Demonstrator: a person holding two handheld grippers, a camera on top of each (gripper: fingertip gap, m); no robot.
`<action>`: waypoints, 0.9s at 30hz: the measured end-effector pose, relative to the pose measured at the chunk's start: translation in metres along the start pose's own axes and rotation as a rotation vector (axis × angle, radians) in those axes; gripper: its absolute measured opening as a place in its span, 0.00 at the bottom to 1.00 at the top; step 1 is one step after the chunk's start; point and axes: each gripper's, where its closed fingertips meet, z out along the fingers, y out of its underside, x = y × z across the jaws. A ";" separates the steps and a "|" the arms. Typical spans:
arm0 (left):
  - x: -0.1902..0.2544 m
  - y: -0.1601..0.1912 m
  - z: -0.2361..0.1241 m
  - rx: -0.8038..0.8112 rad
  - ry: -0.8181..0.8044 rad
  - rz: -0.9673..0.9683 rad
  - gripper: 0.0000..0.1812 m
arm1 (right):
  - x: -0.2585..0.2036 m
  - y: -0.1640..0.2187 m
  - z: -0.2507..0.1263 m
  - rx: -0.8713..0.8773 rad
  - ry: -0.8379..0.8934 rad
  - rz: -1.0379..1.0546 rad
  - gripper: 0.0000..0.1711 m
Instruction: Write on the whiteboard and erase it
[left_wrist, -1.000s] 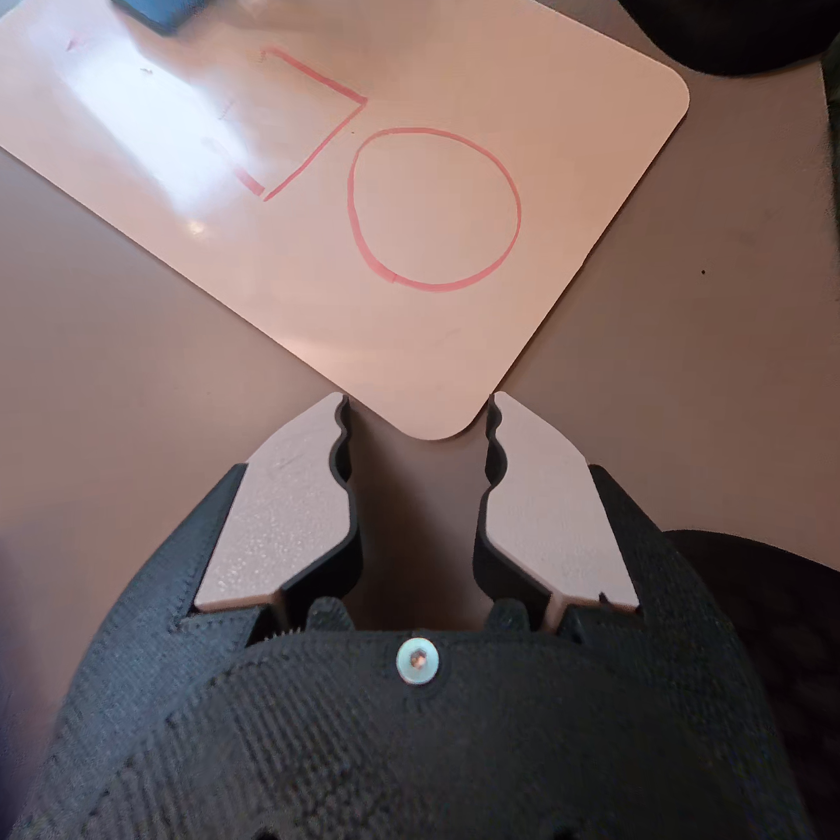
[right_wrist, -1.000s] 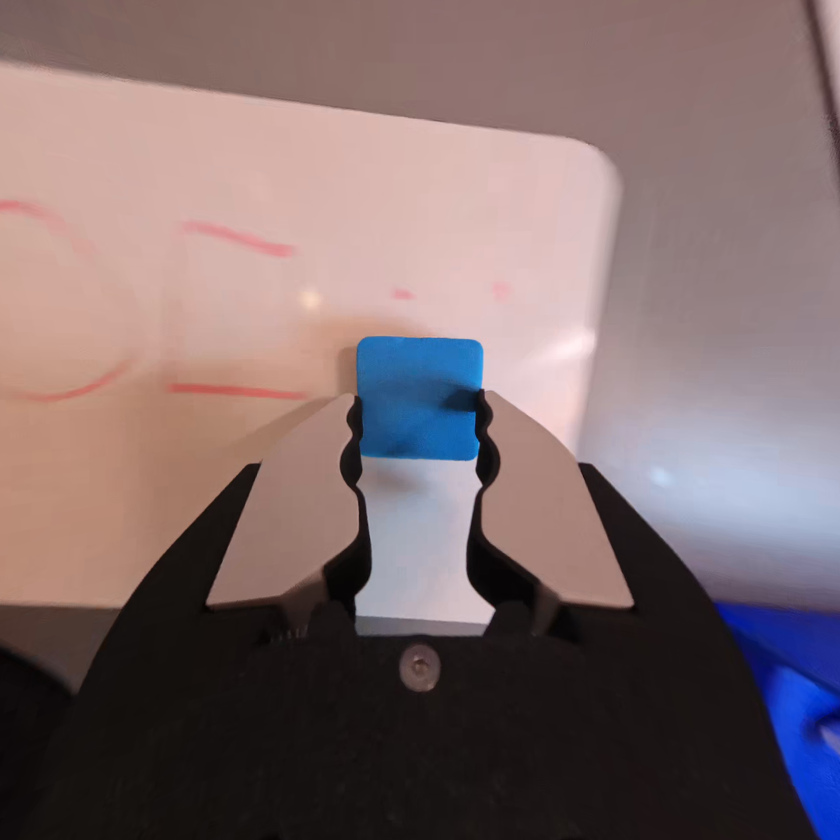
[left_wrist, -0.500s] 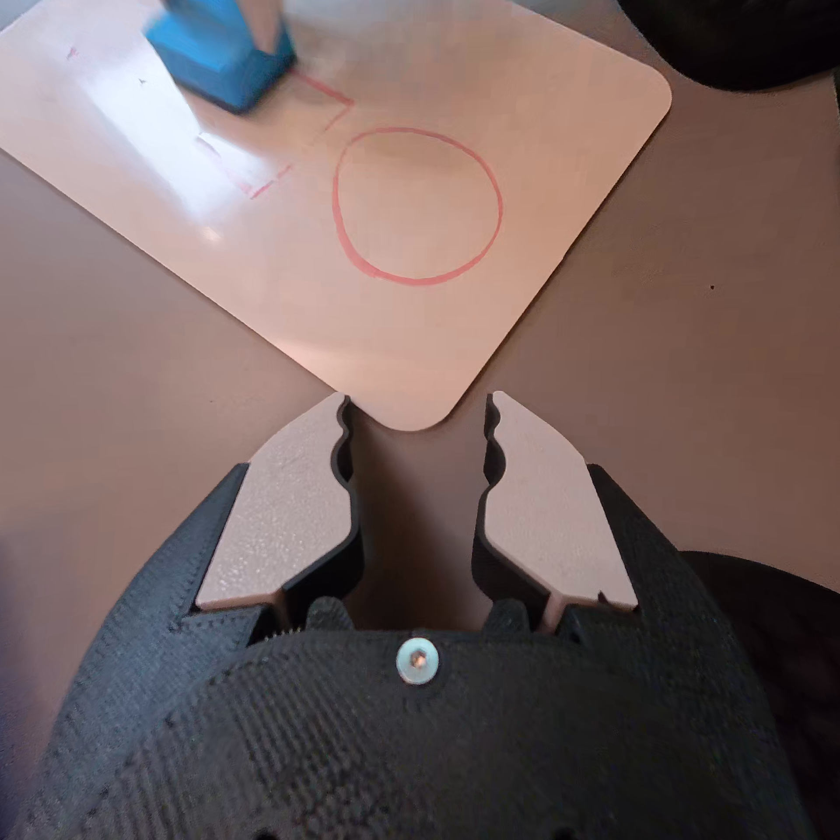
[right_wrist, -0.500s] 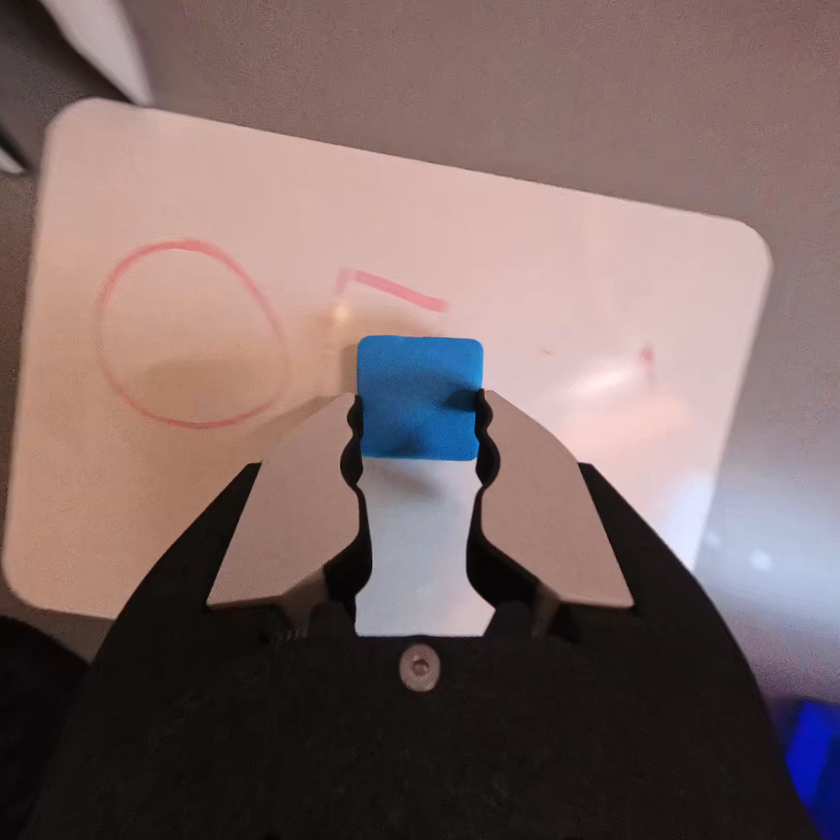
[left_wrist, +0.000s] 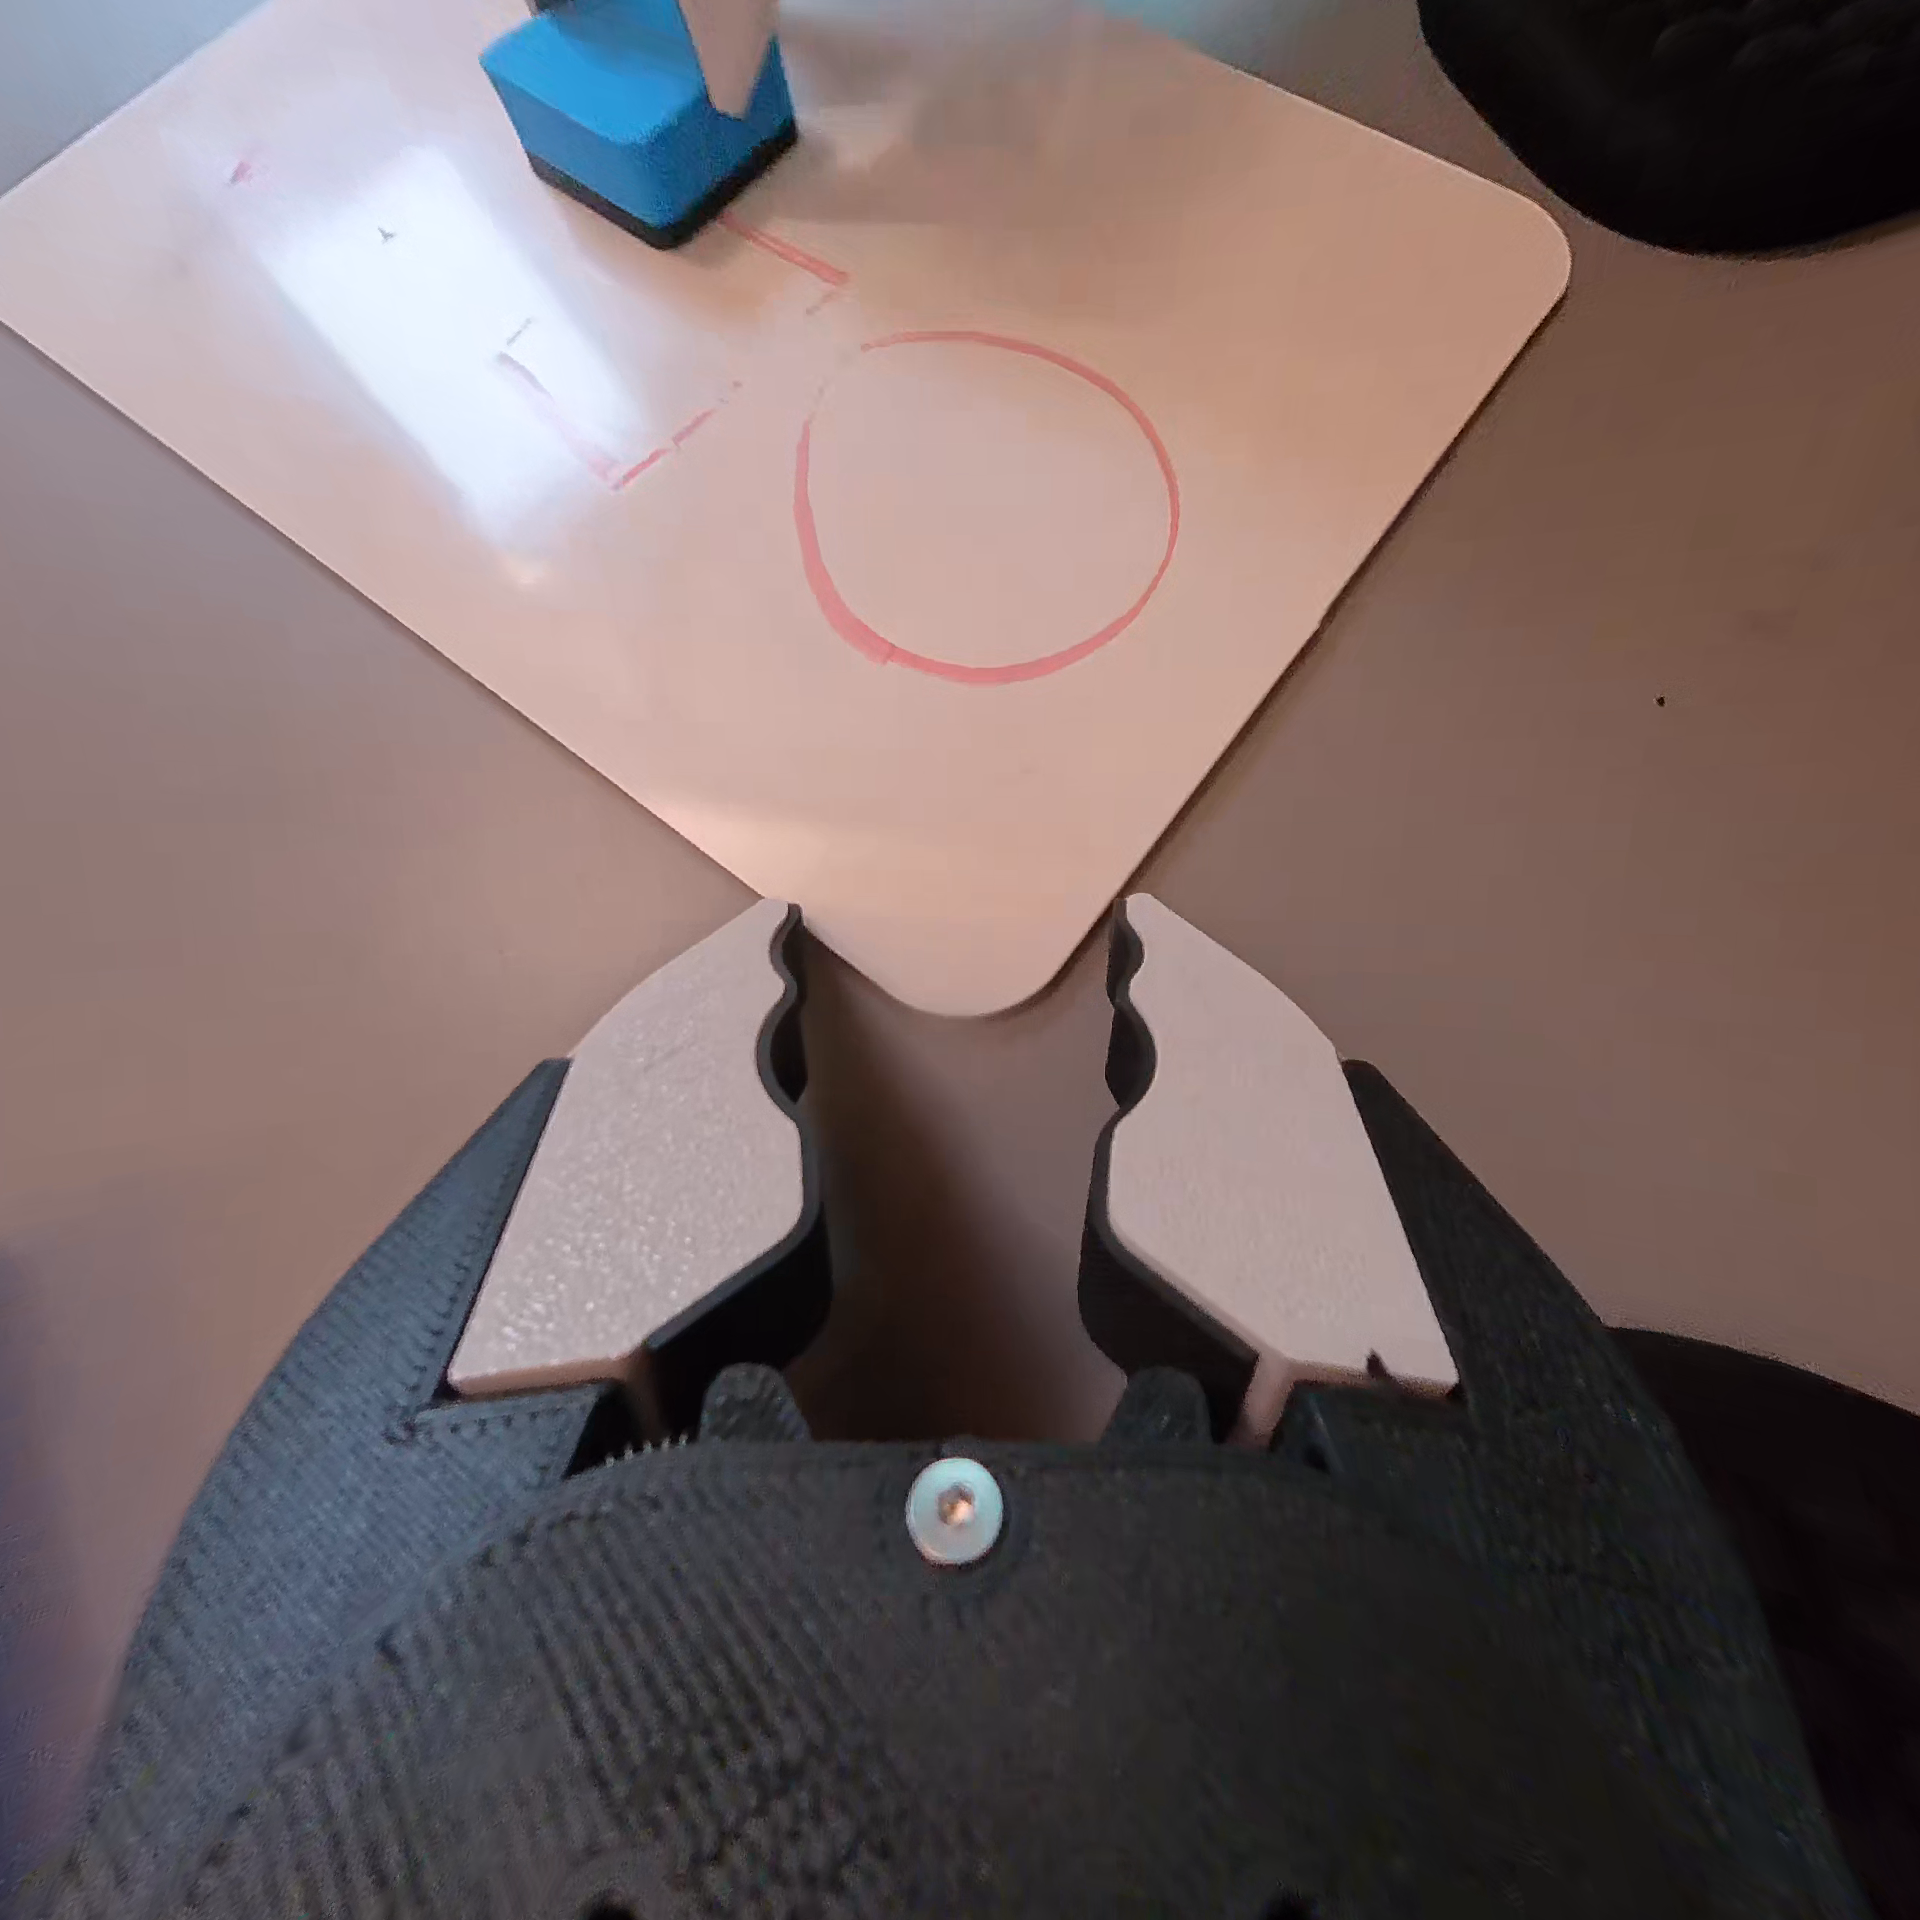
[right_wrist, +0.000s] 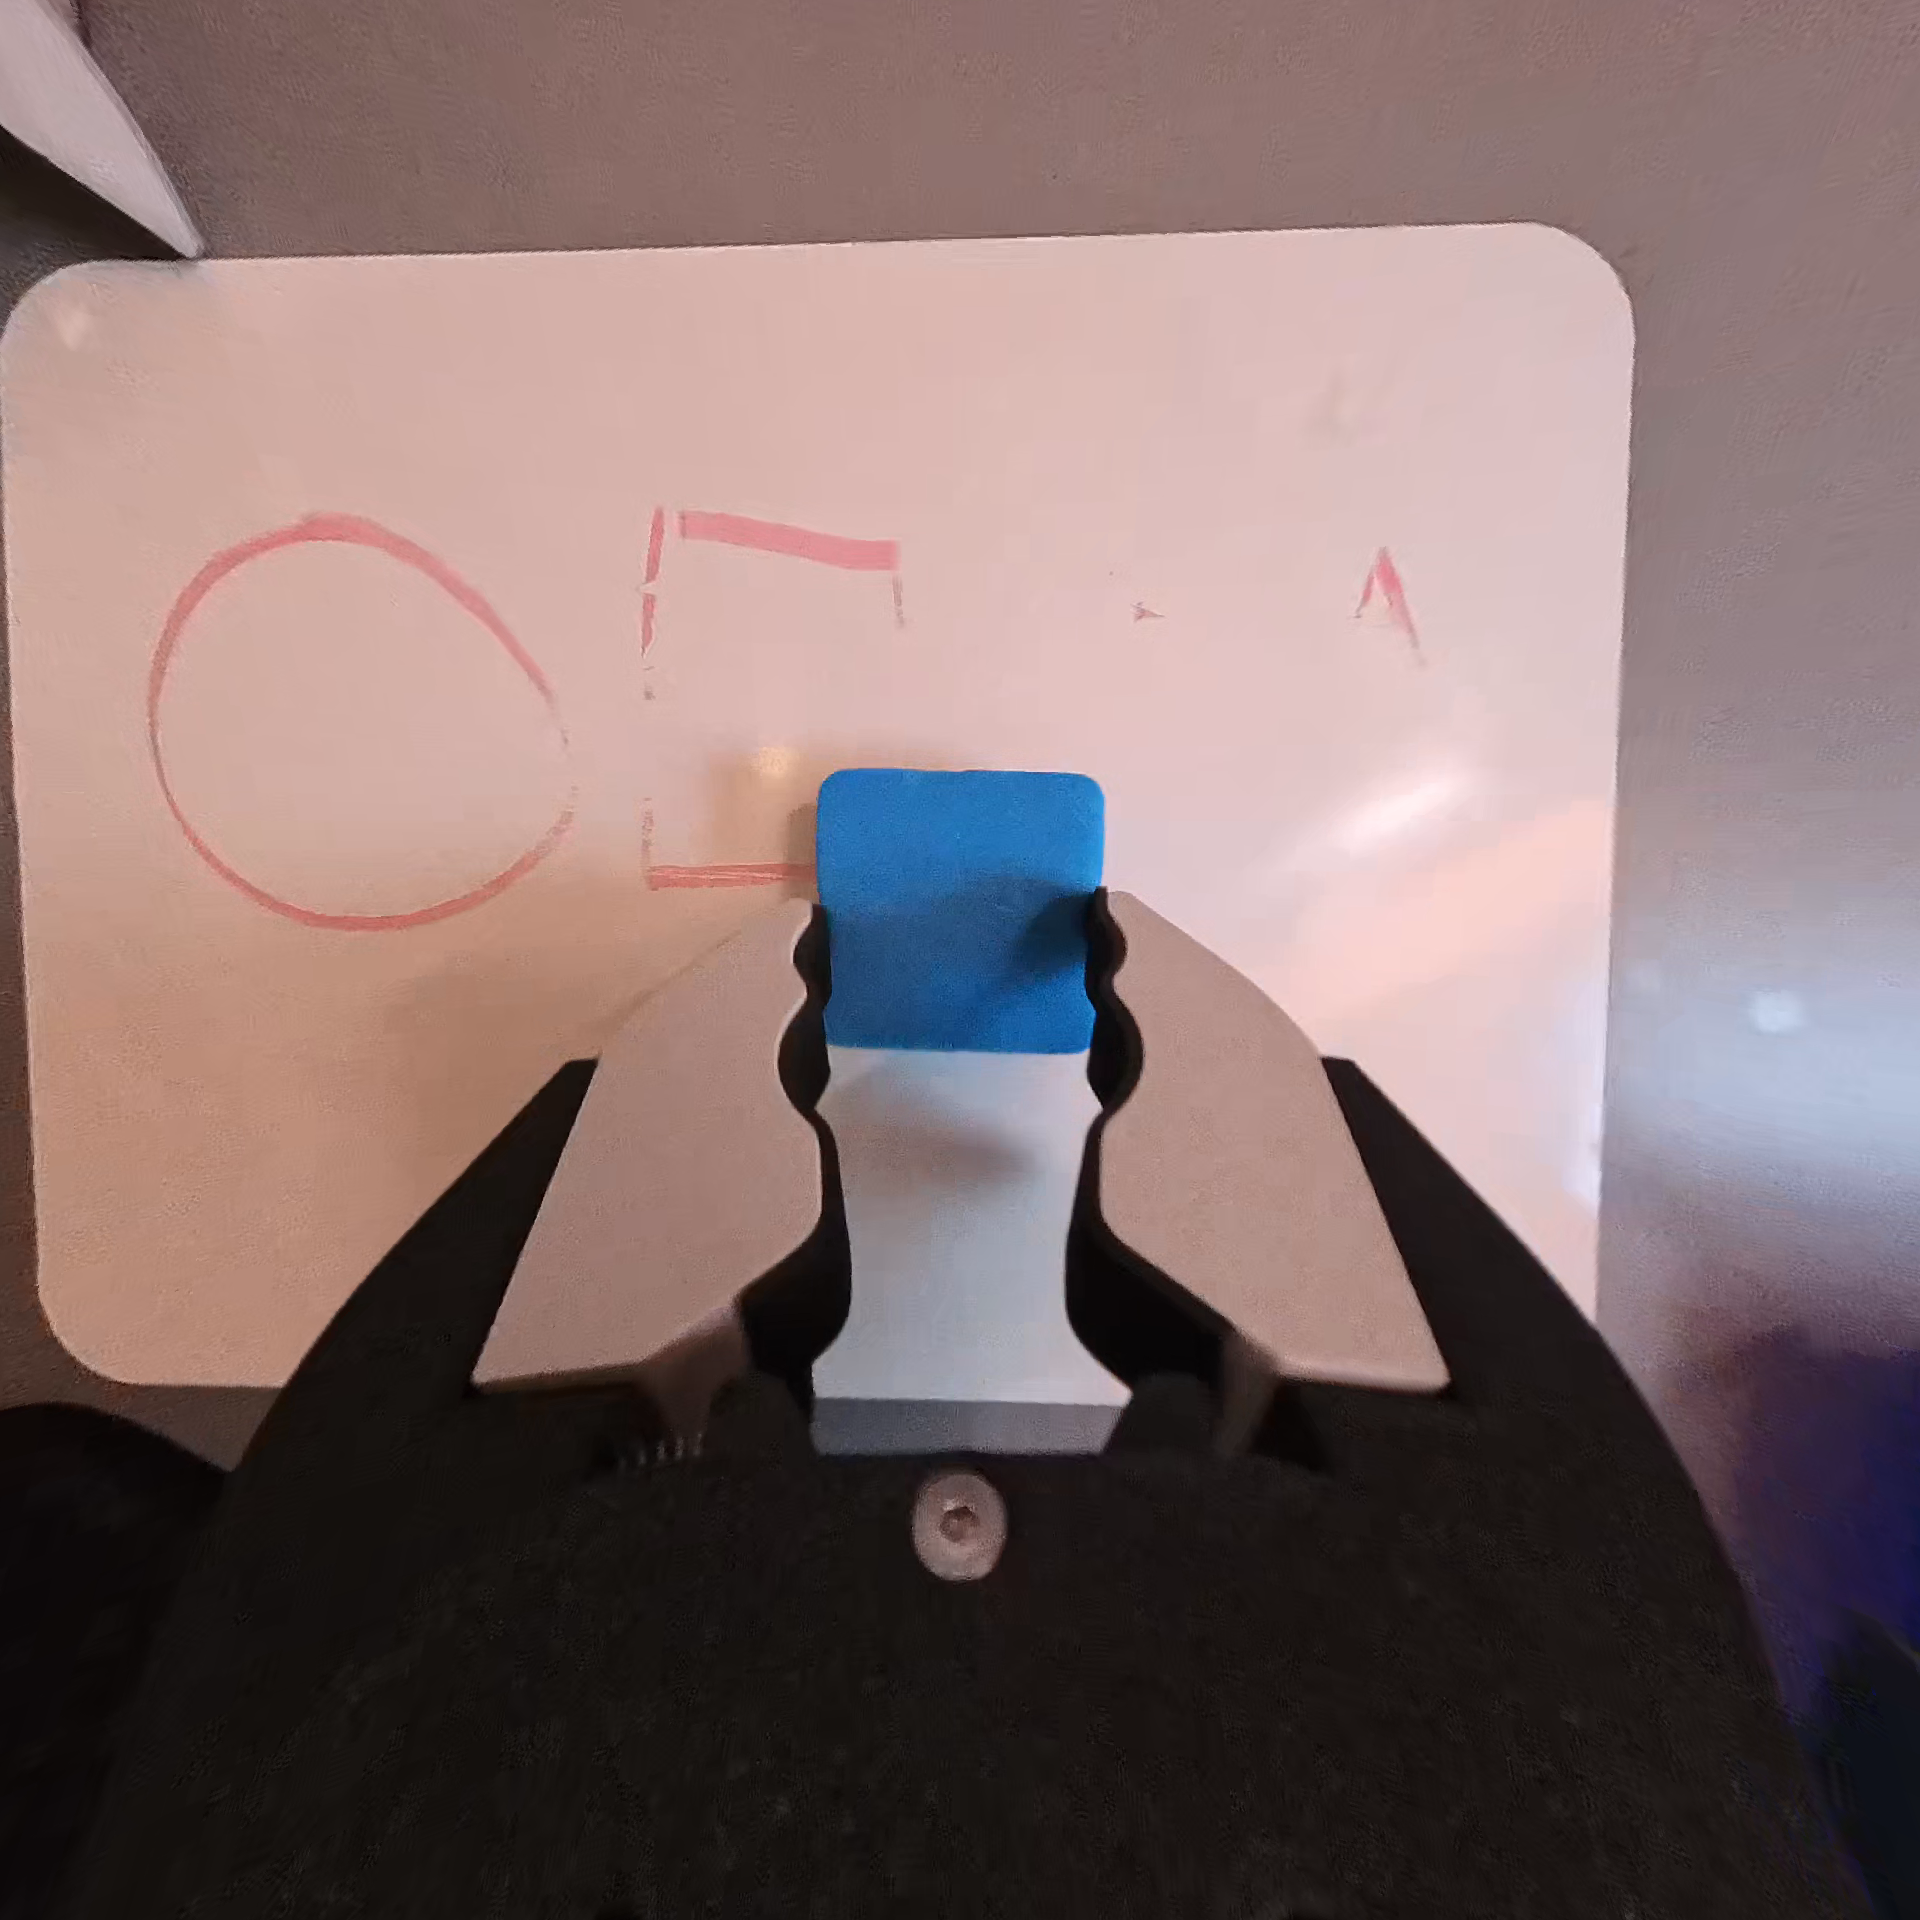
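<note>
Clamping the blue eraser (right_wrist: 958, 914) between its fingertips, the right gripper (right_wrist: 956, 977) sits at frame centre with the felt base flat on the whiteboard (right_wrist: 1039, 395), presumably so wiping pressure goes straight down onto the red marks. Red circle (right_wrist: 353, 717) at left is intact, the square (right_wrist: 774, 540) mid-board is half wiped, and faint traces remain upper right, so I judge erasing partly done. Left gripper (left_wrist: 954, 956), jaws wide and empty, straddles the board's near corner (left_wrist: 956, 987) at lower centre, maybe steadying it; contact unclear.
</note>
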 end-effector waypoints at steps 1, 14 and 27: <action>0.000 0.000 0.000 0.000 0.000 -0.002 0.31 | -0.011 -0.002 0.002 0.008 -0.011 -0.033 0.28; -0.001 -0.001 0.002 0.008 -0.015 -0.005 0.31 | 0.008 -0.004 0.001 0.029 -0.012 -0.002 0.28; -0.002 -0.002 0.003 0.008 -0.015 -0.007 0.31 | -0.087 -0.005 0.005 0.031 -0.073 -0.229 0.28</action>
